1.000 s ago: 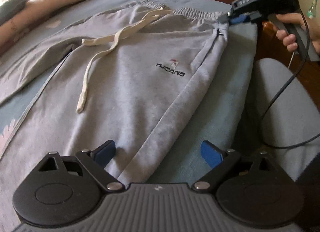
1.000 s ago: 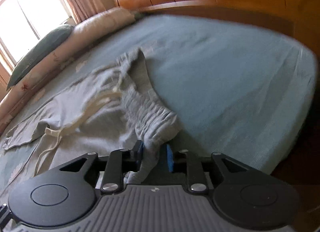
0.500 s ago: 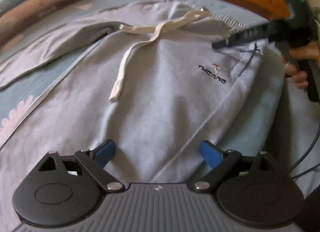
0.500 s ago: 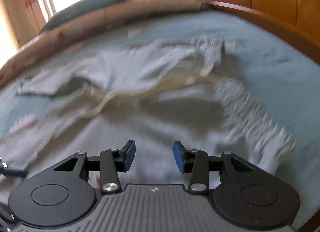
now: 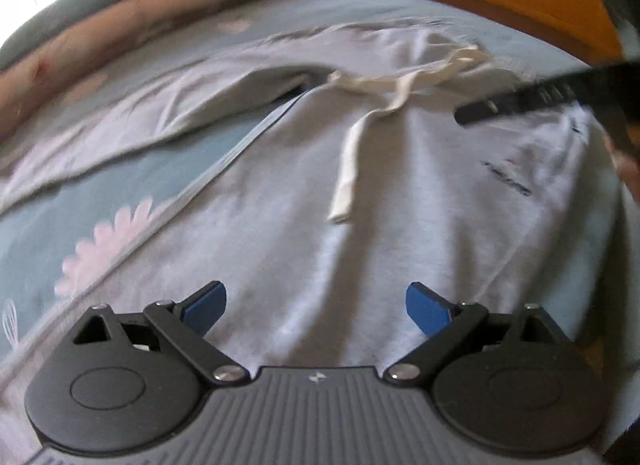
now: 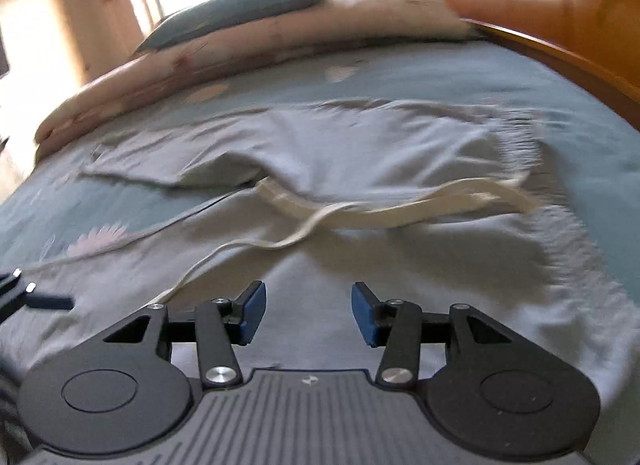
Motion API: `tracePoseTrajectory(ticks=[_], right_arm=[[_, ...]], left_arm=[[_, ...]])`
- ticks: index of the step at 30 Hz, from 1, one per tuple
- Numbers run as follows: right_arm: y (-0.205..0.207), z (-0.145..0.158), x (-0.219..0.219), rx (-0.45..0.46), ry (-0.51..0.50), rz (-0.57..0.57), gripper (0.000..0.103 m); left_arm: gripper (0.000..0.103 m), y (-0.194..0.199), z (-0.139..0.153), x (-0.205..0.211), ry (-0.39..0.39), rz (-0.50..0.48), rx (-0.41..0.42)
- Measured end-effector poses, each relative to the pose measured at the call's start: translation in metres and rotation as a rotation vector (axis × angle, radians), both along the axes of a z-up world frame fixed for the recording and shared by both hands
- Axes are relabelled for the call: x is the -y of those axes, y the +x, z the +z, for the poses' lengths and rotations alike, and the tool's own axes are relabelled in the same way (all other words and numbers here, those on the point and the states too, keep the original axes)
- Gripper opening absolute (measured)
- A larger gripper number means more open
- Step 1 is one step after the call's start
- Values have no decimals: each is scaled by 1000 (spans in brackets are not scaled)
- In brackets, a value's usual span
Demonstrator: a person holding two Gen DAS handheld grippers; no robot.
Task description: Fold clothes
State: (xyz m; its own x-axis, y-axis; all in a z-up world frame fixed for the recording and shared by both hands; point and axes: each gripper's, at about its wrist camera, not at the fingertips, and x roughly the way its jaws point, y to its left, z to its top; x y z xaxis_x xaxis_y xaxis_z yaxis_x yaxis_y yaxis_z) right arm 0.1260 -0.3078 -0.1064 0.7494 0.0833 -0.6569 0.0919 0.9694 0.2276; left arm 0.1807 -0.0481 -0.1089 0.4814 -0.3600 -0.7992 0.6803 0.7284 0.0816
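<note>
Both your left gripper point(image 5: 316, 307) and right gripper point(image 6: 307, 313), its jaws just widened, hung open and empty over the grey sweatpants point(image 5: 400, 225) on the bed point(image 6: 400, 73).

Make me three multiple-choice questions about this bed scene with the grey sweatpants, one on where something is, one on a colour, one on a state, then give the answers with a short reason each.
1. Where do the grey sweatpants lie?
A. Spread on the blue bedsheet
B. Hung over the wooden headboard
C. Stacked on the pillow

2. What colour is the drawstring?
A. Black
B. Cream
C. Red

3. How does the right gripper stand?
A. Shut on the waistband
B. Shut on the drawstring
C. Open, with nothing pressed between its pads

Answers:
1 A, the trousers lie flat on the sheet, short of the pillow and the headboard.
2 B, the cord shows pale cream against the grey cloth.
3 C, its jaws have just been opening and the blue pads stand apart over the fabric.
</note>
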Motion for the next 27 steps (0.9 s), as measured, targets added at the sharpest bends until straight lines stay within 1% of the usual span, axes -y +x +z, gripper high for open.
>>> tracePoseTrajectory(ticks=[3, 4, 5, 6, 8, 11, 13, 16, 18, 19, 21, 24, 25, 26, 27], right_arm=[[2, -17, -10, -44, 10, 40, 59], [1, -24, -11, -64, 18, 47, 60], [-5, -27, -11, -36, 5, 61, 60], [-8, -26, -11, -32, -5, 74, 60], [-8, -19, -9, -34, 8, 76, 60], [5, 0, -10, 37, -3, 123, 60], [19, 13, -13, 87, -10, 176, 60], [55, 23, -27, 135, -46, 273, 58], [82, 21, -34, 127, -62, 307, 57], [92, 17, -37, 116, -60, 316, 57], [108, 6, -41, 98, -40, 347, 57], [126, -19, -45, 27, -48, 346, 58], [129, -25, -45, 13, -33, 345, 60], [127, -26, -46, 33, -26, 347, 62], [126, -25, -49, 31, -23, 368, 64]], left_arm=[[97, -3, -12, -16, -46, 41, -72], [97, -4, -12, -22, -56, 46, -86], [97, -5, -10, -26, -41, 43, -86], [97, -4, -8, -28, -29, 41, -83], [97, 5, 3, -26, -22, 37, -53], [97, 18, 19, -23, -13, 33, -6], [97, 34, 32, -16, -33, 36, 37], [97, 58, 44, -8, -90, 54, 52], [97, 75, 48, -7, -157, 66, 18], [97, 83, 50, -7, -187, 72, 1], [97, 99, 47, -4, -222, 84, -27], [97, 122, 43, 0, -277, 101, -74], [97, 129, 40, 1, -304, 104, -100], [97, 136, 37, 2, -331, 106, -125], [97, 144, 34, 4, -362, 109, -155]])
